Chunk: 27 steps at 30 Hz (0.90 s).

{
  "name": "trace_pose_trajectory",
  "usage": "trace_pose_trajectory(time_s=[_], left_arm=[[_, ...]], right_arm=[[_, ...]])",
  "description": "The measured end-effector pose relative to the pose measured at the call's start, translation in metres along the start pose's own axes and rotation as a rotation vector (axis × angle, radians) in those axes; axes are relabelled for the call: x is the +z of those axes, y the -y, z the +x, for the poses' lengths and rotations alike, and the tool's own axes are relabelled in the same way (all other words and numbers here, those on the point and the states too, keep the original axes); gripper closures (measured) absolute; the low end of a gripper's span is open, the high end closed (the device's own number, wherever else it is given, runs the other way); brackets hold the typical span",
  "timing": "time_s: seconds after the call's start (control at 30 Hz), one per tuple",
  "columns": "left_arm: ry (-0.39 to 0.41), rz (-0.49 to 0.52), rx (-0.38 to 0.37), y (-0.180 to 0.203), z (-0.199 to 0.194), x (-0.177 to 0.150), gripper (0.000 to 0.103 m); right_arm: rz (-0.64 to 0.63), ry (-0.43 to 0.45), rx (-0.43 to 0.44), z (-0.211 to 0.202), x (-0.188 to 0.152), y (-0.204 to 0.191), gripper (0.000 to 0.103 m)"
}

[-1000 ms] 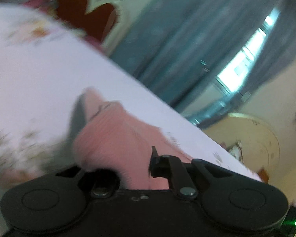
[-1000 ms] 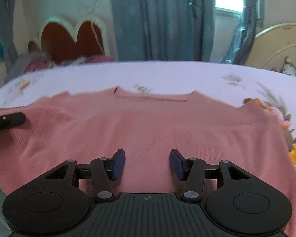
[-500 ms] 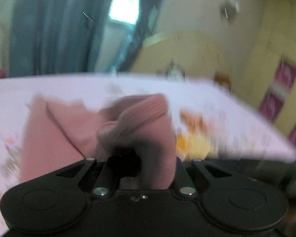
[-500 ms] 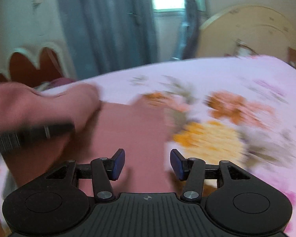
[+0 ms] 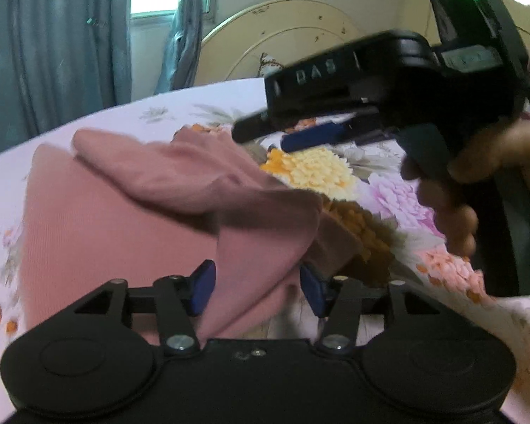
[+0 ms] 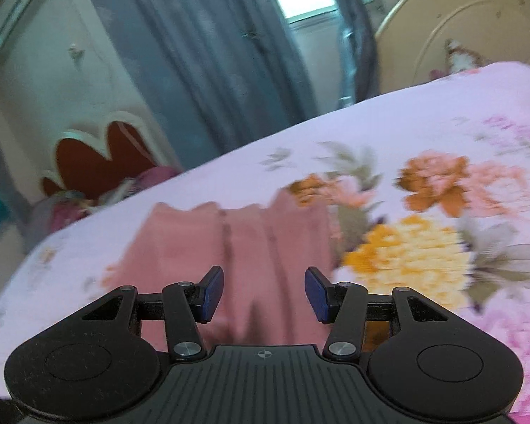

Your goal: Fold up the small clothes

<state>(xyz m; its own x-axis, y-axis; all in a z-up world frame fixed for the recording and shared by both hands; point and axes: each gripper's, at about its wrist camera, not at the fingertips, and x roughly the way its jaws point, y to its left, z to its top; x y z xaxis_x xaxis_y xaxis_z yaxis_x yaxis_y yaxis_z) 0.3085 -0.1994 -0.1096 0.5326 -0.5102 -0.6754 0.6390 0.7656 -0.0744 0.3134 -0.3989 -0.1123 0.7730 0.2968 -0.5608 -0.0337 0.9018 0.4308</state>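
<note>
A pink knit top [image 5: 116,219] lies on the floral bed sheet [image 5: 388,183], one side folded over onto its body. My left gripper [image 5: 256,288] is open, and the folded pink cloth lies loose between its blue pads. My right gripper [image 6: 263,293] is open and empty above the top [image 6: 236,240]. In the left wrist view it [image 5: 286,136] hangs over the sheet to the right of the top, held by a hand.
The bed sheet [image 6: 424,162] spreads to the right with large orange, yellow and pink flowers. A cream round headboard [image 5: 282,39], grey-blue curtains [image 6: 212,53] and a window stand behind. A red heart-shaped headboard [image 6: 99,155] is at far left.
My left gripper carried the side of the top across over its body and has opened, letting the cloth go. My right gripper swung right and stayed open.
</note>
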Motion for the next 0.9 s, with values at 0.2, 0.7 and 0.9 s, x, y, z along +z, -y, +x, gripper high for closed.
trace_pose_trajectory(time_s=[0.2, 0.7, 0.9], left_arm=[[0.06, -0.204, 0.09, -0.052, -0.045, -0.003, 0.051], [0.042, -0.479, 0.253, -0.142, 0.007, 0.03, 0.05], [0.044, -0.467, 0.247, -0.14, 0.011, 0.026, 0.043]], right_arm=[[-0.13, -0.052, 0.05, 0.014, -0.008, -0.026, 0.052], [-0.256, -0.119, 0.002, 0.076, -0.023, -0.043, 0.09], [-0.069, -0.101, -0.04, 0.063, -0.014, 0.007, 0.094]])
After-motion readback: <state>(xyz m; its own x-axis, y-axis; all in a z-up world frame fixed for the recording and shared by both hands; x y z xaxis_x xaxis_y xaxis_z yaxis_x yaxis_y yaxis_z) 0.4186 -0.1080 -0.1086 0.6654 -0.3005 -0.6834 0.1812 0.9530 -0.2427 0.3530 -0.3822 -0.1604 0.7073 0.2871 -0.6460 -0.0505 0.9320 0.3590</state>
